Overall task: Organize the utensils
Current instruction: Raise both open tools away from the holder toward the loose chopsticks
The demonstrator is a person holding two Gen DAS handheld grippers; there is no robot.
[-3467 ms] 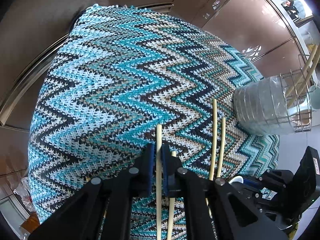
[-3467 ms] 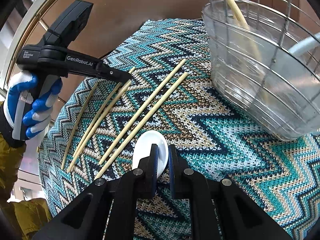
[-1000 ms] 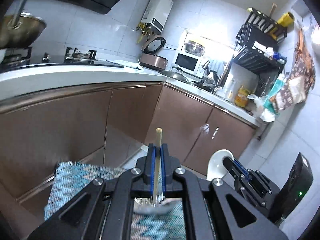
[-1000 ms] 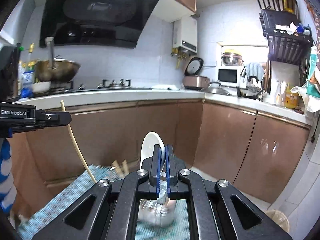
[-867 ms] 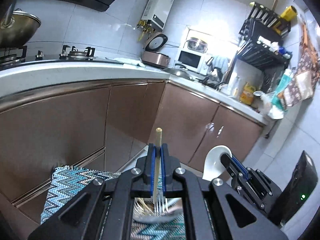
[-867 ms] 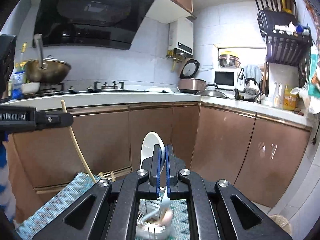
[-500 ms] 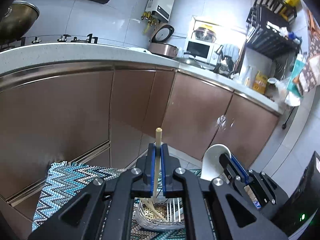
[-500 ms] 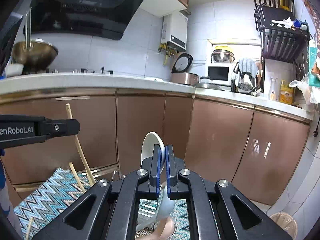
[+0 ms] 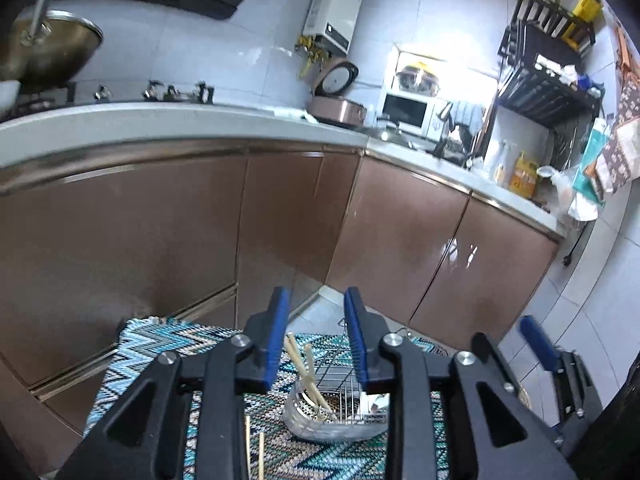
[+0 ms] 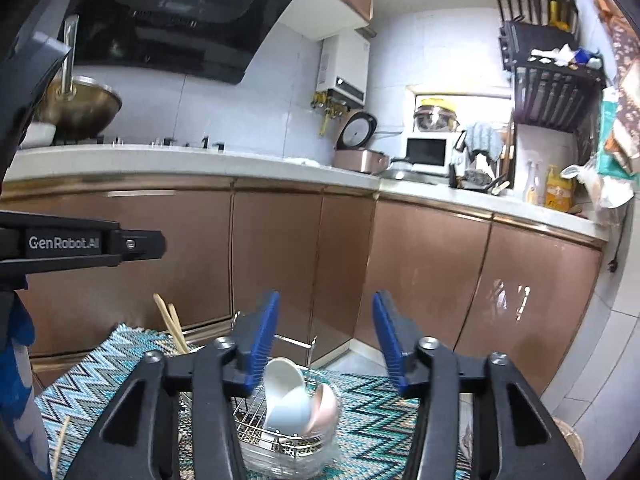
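Both grippers spread, holding nothing: left gripper (image 9: 316, 336), right gripper (image 10: 326, 340). Chopsticks (image 9: 306, 372) stand in the wire basket (image 9: 340, 408), long axis steep, tips leaning up-left. White spoon (image 10: 282, 396) sits there too, bowl up.

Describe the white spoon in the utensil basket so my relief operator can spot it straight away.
Find the zigzag-patterned cloth in front of the brown cabinets; on it stands a wire utensil basket. In the right wrist view the white spoon stands inside, bowl up, just behind the right gripper. A pale blue spoon and a pink one lean beside it; the chopsticks are thin wooden sticks further left.
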